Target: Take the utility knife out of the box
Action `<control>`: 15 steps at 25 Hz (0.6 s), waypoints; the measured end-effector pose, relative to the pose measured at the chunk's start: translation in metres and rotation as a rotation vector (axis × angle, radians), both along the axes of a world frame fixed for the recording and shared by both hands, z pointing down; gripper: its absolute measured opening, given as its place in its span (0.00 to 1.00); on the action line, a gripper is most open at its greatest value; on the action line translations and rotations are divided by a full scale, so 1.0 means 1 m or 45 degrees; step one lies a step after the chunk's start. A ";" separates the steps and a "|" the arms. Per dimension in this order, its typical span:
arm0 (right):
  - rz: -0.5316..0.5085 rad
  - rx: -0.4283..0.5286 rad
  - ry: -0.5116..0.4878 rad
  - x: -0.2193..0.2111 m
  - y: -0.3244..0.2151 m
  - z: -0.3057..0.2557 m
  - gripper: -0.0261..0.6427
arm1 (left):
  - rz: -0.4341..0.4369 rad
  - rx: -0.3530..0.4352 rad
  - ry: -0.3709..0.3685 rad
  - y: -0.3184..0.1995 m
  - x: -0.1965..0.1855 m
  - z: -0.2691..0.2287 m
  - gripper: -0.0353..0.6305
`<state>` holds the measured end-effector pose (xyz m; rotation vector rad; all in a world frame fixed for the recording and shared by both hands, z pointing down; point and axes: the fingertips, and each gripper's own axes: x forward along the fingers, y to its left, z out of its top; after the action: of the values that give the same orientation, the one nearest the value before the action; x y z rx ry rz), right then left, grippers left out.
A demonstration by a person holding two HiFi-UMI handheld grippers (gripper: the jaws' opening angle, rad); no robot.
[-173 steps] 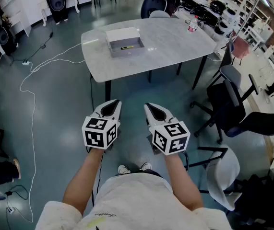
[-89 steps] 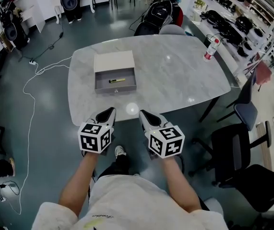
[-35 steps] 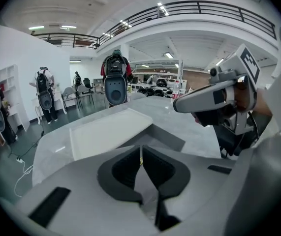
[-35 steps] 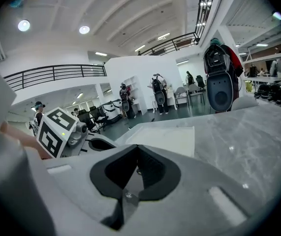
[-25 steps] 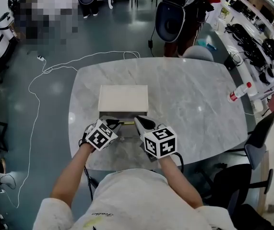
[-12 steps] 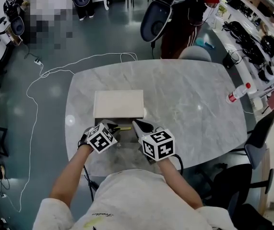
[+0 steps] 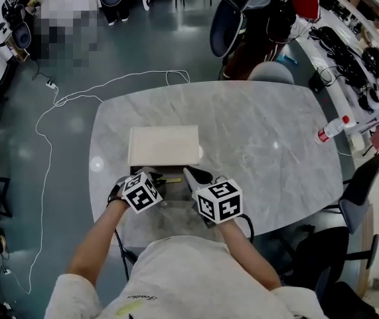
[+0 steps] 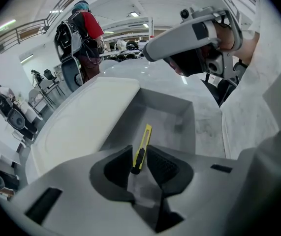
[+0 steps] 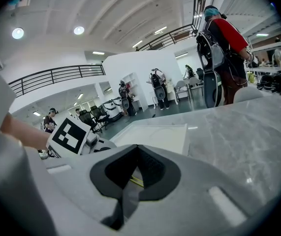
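A grey open box (image 8: 181, 110) sits on the marble table (image 7: 262, 145), with its white lid (image 7: 164, 145) lying just behind it. The yellow utility knife (image 8: 142, 146) lies on the box floor; a sliver of the knife (image 7: 173, 179) shows between the grippers in the head view. My left gripper (image 8: 139, 152) hovers low over the box with its tips slightly apart, and the knife's black near end shows in the gap, apparently untouched. My right gripper (image 7: 189, 173) is shut, beside the left gripper (image 7: 156, 177) over the box's right part. In the right gripper view the knife (image 9: 136, 182) shows below the right gripper (image 9: 138, 150).
A water bottle (image 7: 328, 133) stands at the table's right edge. Chairs (image 7: 358, 185) stand to the right and a white cable (image 7: 63, 102) trails across the floor on the left. A person with bags (image 7: 255, 12) is beyond the table's far side.
Over the earlier frames I walked up to the table and brought both grippers over the box. In the last half second the left gripper shifted slightly; the right barely moved.
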<state>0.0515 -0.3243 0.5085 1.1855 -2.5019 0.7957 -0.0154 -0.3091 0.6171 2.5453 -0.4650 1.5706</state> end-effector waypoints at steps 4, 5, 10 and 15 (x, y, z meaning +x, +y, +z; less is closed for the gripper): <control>0.009 -0.007 -0.001 0.006 -0.001 0.002 0.05 | 0.041 -0.016 -0.034 0.003 0.003 0.007 0.17; 0.012 -0.009 0.000 0.007 -0.002 0.003 0.05 | 0.046 -0.018 -0.041 0.003 0.003 0.009 0.17; 0.025 -0.016 -0.002 0.010 -0.005 0.004 0.05 | 0.067 -0.030 -0.064 0.001 0.003 0.015 0.20; 0.030 -0.021 -0.001 0.010 -0.004 0.006 0.05 | 0.091 -0.044 -0.081 0.001 0.004 0.019 0.22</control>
<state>0.0612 -0.3283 0.5145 1.2111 -2.4817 0.8218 -0.0118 -0.3083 0.6364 2.5193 -0.3544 1.6731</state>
